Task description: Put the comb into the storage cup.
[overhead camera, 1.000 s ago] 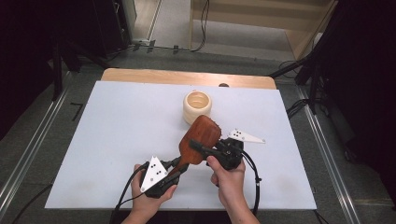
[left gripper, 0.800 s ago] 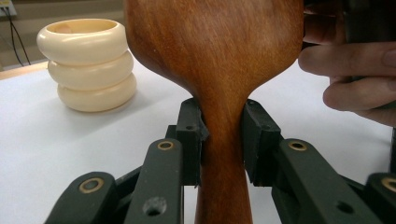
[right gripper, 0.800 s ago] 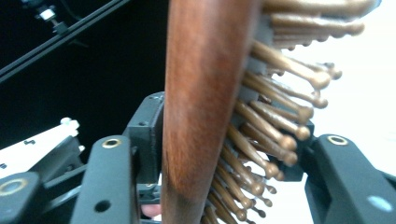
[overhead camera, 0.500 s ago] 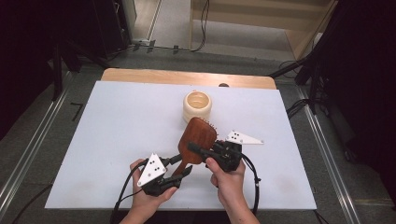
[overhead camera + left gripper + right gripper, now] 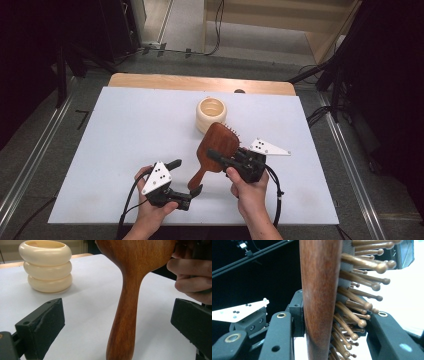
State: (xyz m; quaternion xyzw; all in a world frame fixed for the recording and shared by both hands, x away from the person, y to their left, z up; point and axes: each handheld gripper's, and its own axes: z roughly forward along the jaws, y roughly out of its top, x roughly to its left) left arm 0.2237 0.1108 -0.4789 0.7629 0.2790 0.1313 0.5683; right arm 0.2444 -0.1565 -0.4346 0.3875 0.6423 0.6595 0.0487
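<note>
- My right tongs [image 5: 216,154] are clamped on the head of the reddish-brown wooden paddle hairbrush [image 5: 216,145]: in the right gripper view one jaw presses its smooth back and the other sits among its ball-tipped wooden bristles [image 5: 359,302].
- The hairbrush hangs above the white worktop [image 5: 125,130], head towards the far side, handle slanting down towards me.
- My left tongs [image 5: 185,176] have just been opening and now stand wide apart, with the handle between the jaws and neither pad touching it.
- In the left gripper view the handle [image 5: 125,322] runs upright between my two black pads, clear gaps on both sides.
- A cream ribbed round pot [image 5: 211,113] stands on the worktop just beyond the brush head.
- My right hand [image 5: 250,192] shows near the worktop's near edge.
</note>
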